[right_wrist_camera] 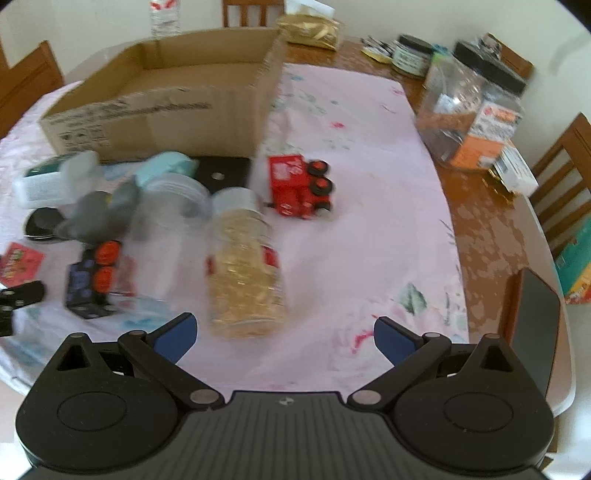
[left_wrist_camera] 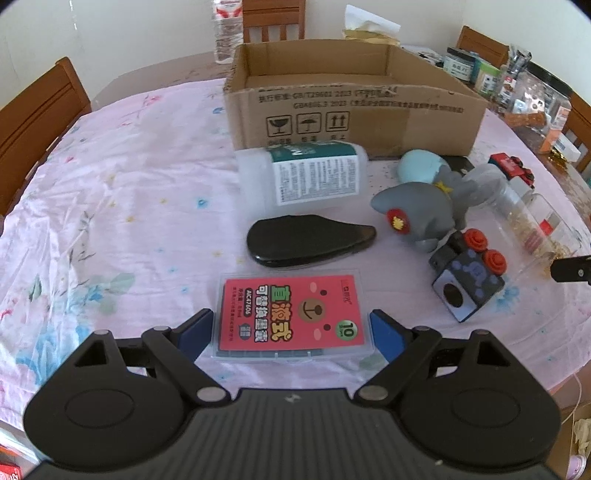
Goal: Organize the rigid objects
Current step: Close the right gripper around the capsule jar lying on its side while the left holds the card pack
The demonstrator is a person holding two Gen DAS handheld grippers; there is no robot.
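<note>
An open cardboard box stands at the back of the table; it also shows in the right wrist view. My left gripper is open, its blue pads on either side of a clear case with a red label that lies flat on the cloth. Beyond lie a black oval object, a white bottle, a grey toy and a dark cube with red knobs. My right gripper is open and empty, just short of a lying jar of yellow bits. A red toy truck lies further back.
A pink flowered cloth covers the table. Jars and packets crowd the bare wood at the right. Wooden chairs ring the table. A clear empty jar lies beside the yellow one. A water bottle stands behind the box.
</note>
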